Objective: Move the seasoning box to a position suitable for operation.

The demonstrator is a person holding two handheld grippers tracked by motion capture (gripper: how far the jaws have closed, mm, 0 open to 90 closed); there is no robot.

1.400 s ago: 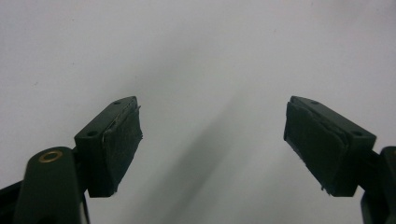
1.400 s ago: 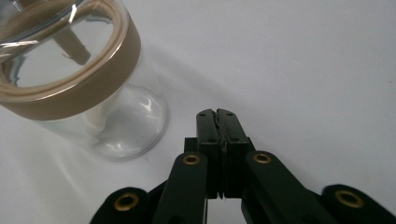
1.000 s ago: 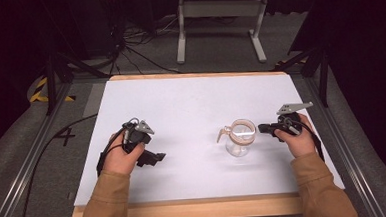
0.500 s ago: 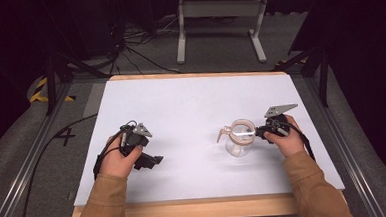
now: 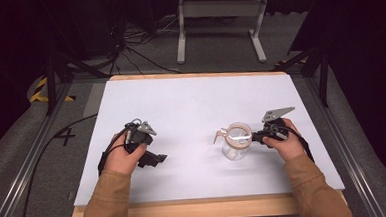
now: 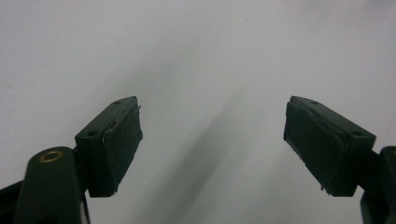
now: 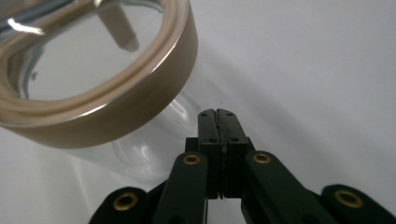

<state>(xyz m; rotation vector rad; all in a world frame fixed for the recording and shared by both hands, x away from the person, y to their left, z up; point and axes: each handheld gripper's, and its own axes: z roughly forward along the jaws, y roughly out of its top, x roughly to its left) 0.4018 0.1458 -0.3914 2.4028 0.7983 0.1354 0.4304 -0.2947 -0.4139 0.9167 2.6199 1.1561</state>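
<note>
A clear glass jar [image 5: 237, 142] with a tan rim and a small tan clasp on its left stands upright on the white table [image 5: 191, 103], right of centre. My right gripper [image 5: 255, 138] is shut, its tips close against the jar's right side just below the rim. In the right gripper view the jaws [image 7: 217, 115] are pressed together with nothing between them, and the jar [image 7: 107, 109] looms at upper left. My left gripper [image 5: 158, 159] rests low over the table at the left, open. Its pads [image 6: 122, 140] stand wide apart over bare white surface.
A wooden strip [image 5: 206, 208] edges the table's near side. Beyond the far edge stand a grey metal stand [image 5: 219, 17] and cables on the floor. A black cable [image 5: 48, 146] trails off the table's left side.
My right gripper has moved left, from apart from the jar to right beside its rim. The left gripper has barely shifted.
</note>
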